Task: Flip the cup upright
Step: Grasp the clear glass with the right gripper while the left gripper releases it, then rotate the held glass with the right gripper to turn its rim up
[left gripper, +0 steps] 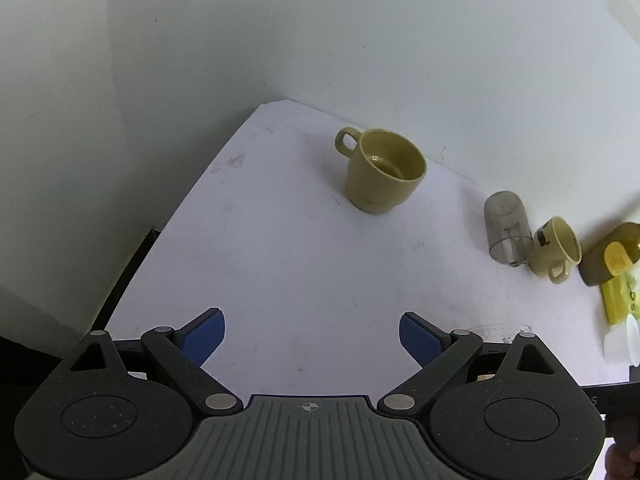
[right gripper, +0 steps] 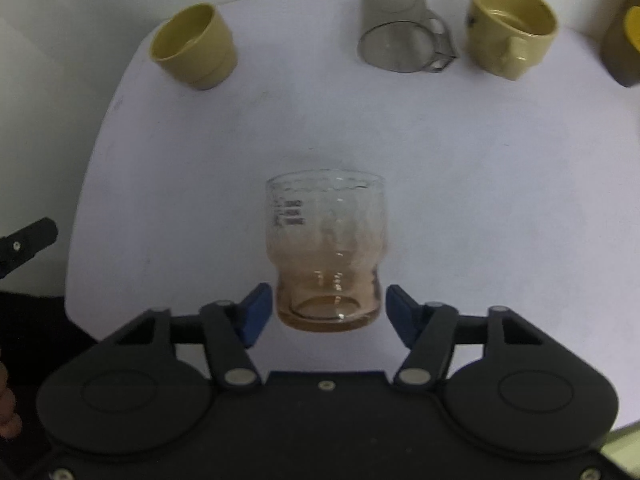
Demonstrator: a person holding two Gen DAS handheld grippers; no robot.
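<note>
Right gripper [right gripper: 326, 312] straddled the glass cup's base, not yet clamped
Its blue pads stood apart just beside the cup [right gripper: 326, 252], which stood rim-up mid-table [right gripper: 480, 200], apparently upright already; the left gripper [left gripper: 312, 340], spread wide and empty, faced a yellow mug [left gripper: 384, 172] at 12 o'clock

Upright glass cup [right gripper: 326, 248] between spread right tool [right gripper: 328, 312] pads

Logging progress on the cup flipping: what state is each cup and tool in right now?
Glass cup: upright, between the open right tool fingers, not gripped.
Left yellow cup: upright.
Grey cup: upside down.
Right yellow mug: upright.
Left tool: open, holding nothing.
</note>
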